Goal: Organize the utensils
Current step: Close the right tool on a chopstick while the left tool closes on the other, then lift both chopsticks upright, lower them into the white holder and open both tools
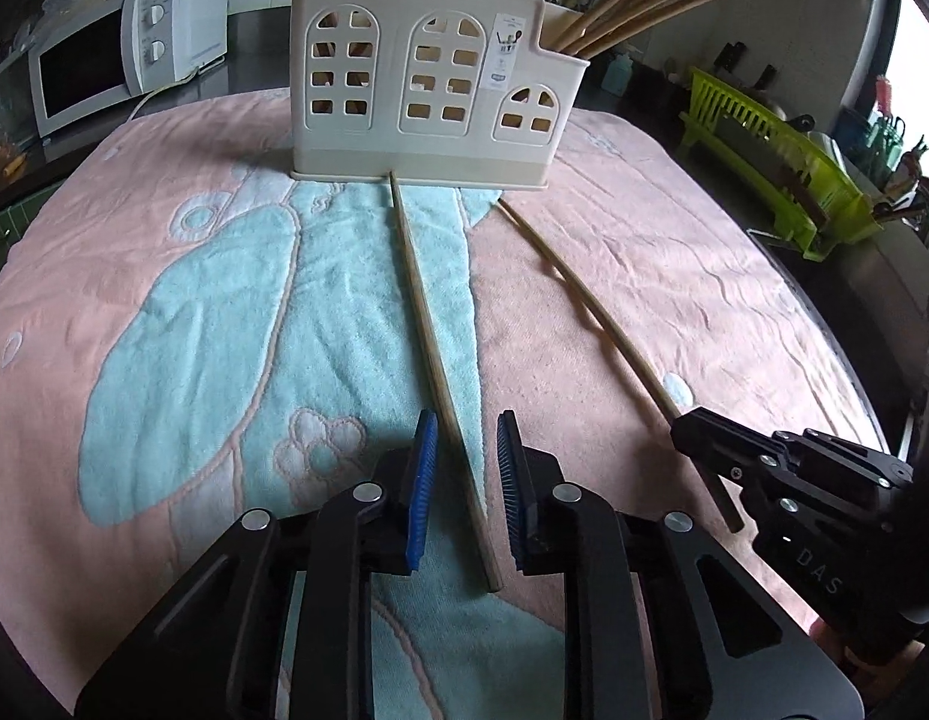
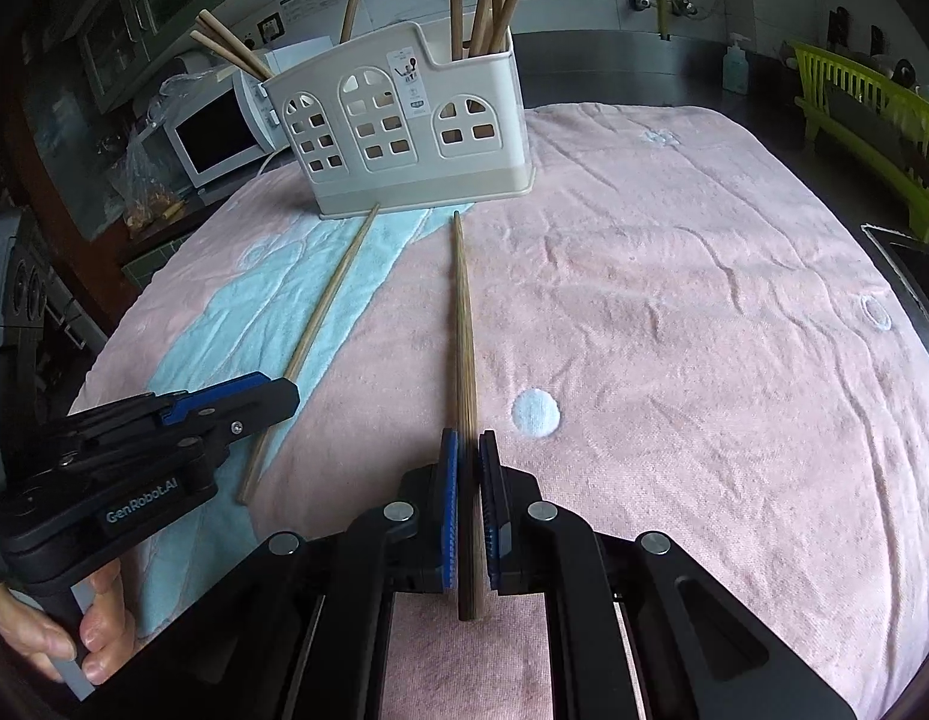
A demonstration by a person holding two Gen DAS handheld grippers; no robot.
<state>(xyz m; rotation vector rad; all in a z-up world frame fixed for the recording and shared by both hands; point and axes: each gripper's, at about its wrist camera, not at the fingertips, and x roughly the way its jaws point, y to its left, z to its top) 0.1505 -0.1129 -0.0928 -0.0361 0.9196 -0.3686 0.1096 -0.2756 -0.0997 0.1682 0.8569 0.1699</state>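
A cream utensil holder (image 1: 428, 90) (image 2: 404, 138) with arched windows stands at the far side of the towel, with several chopsticks upright in it. Two chopsticks lie on the towel with their tips at the holder's base. The left chopstick (image 1: 428, 330) (image 2: 326, 312) runs between the jaws of my left gripper (image 1: 464, 420), which is open, with a gap on the right side of the stick. My right gripper (image 2: 469, 435) is shut on the thick end of the right chopstick (image 2: 462, 312) (image 1: 584, 300), low over the towel.
A pink and aqua towel (image 1: 644, 240) covers the table. A white microwave (image 1: 98, 66) stands at the back left and a green dish rack (image 1: 776, 162) at the right. A hand (image 2: 98, 630) holds the left gripper's handle.
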